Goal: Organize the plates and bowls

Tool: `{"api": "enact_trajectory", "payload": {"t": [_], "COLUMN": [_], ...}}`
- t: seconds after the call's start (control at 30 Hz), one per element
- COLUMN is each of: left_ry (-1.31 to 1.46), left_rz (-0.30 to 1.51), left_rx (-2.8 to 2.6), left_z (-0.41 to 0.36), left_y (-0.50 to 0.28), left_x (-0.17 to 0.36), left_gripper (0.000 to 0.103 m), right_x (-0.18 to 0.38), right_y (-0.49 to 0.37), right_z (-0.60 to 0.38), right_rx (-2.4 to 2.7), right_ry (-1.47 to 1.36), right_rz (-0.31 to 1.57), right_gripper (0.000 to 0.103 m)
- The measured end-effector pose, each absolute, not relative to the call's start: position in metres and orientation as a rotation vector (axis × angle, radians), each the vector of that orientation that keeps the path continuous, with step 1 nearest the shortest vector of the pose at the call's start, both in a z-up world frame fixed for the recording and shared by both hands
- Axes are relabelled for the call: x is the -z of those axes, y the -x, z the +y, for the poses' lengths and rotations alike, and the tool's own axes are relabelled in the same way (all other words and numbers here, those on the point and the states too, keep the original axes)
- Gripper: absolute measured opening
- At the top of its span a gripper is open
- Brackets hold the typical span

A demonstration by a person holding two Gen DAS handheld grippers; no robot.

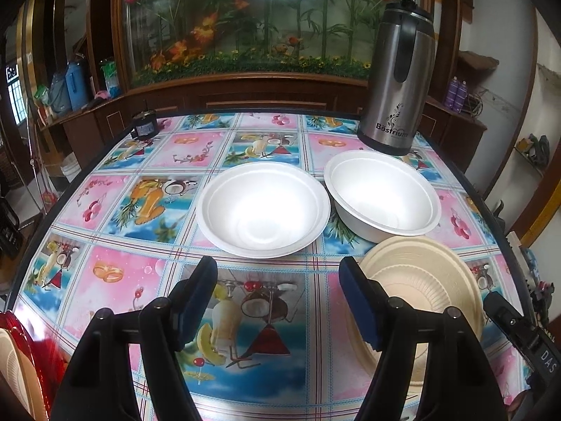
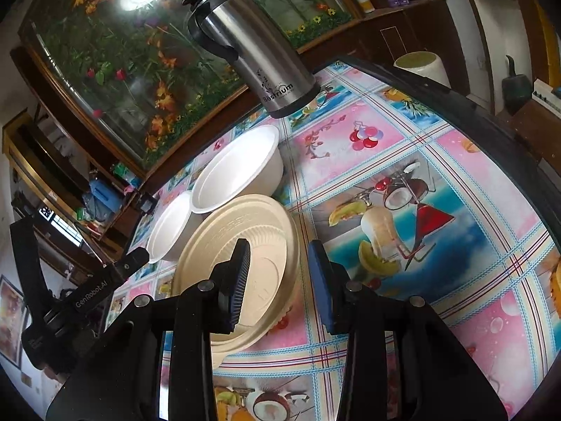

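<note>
Two white foam bowls sit on the patterned table: a shallower one point(image 1: 263, 208) in the middle and a deeper one point(image 1: 382, 194) to its right. A beige bowl point(image 1: 424, 280) sits nearer, at the right. My left gripper point(image 1: 278, 280) is open and empty, hovering above the table just short of the middle white bowl. In the right wrist view my right gripper point(image 2: 280, 266) is open, its fingers straddling the right rim of the beige bowl point(image 2: 217, 256), one finger over the inside, one outside. The deeper white bowl point(image 2: 238, 172) and the shallower one point(image 2: 170, 228) lie beyond.
A steel thermos point(image 1: 396, 80) stands at the table's back right, behind the deeper white bowl. A small dark jar point(image 1: 143, 124) sits at the back left corner. A red rack holding a beige plate point(image 1: 14, 361) is at the near left edge.
</note>
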State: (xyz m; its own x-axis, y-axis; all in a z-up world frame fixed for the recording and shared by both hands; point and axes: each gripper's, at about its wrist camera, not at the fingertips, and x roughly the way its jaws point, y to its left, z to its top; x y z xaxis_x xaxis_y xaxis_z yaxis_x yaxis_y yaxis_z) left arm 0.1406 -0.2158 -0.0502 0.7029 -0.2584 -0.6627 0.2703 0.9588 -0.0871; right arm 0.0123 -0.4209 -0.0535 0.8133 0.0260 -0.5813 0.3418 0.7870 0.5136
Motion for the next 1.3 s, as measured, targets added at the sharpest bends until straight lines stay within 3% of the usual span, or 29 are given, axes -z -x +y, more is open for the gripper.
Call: {"api": "enact_trajectory", "payload": {"t": [1.3], "left_ry": [-0.076], "left_rz": [0.848], "left_rx": [0.437], "left_z": [-0.243], "left_y": [-0.137], "left_x": [0.077], "left_gripper": [0.074], "right_x": [0.069], "right_y": [-0.021], "right_z": [-0.415], "right_rx": [0.193], "right_ry": [-0.635], "right_rz": [0.699], "right_gripper": [0.034]}}
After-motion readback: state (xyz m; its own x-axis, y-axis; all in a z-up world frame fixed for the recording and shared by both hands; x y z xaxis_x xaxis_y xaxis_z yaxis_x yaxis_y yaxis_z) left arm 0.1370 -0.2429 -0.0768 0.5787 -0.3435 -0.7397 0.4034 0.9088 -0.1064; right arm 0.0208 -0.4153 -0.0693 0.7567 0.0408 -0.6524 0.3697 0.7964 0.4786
